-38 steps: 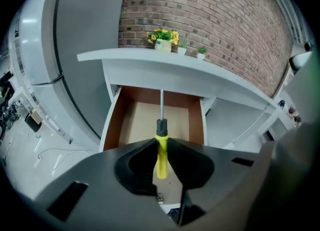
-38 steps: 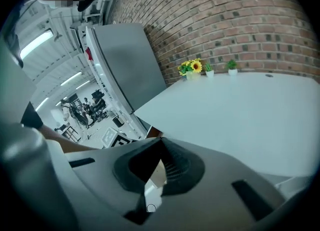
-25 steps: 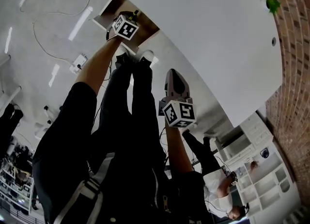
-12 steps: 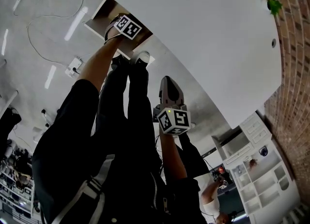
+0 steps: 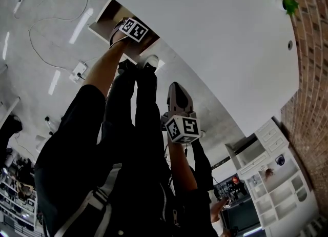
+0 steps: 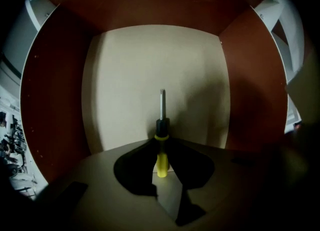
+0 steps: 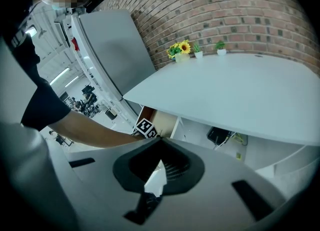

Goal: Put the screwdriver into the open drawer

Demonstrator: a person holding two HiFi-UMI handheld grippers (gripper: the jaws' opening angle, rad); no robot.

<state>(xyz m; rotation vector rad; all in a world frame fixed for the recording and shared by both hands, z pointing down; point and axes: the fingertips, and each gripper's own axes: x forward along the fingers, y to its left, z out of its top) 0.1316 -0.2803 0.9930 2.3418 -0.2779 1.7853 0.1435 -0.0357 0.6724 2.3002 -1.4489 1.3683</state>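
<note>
The screwdriver [image 6: 161,161] has a yellow handle, a black collar and a steel shaft that points into the drawer. My left gripper [image 6: 161,150] is shut on its handle. The open drawer [image 6: 55,100] surrounds the gripper with red-brown walls and a cream bottom. In the head view the left gripper [image 5: 129,25] reaches into the drawer [image 5: 105,18] under the white table [image 5: 215,36], and the screwdriver is hidden. My right gripper [image 5: 177,88] hangs shut and empty beside the person's legs. In the right gripper view its jaws [image 7: 159,142] meet, and the left gripper's marker cube [image 7: 146,128] shows at the drawer [image 7: 162,119].
The person's legs and shoes [image 5: 146,62] stand just below the drawer. Cables [image 5: 46,20] and a power strip [image 5: 80,68] lie on the floor. Small potted flowers [image 7: 179,51] stand at the table's far edge by a brick wall [image 7: 240,10]. A white shelf unit [image 5: 271,179] stands at right.
The left gripper has gone a little deeper into the drawer, so the screwdriver no longer shows in the head view. The right gripper has drifted slightly down and left.
</note>
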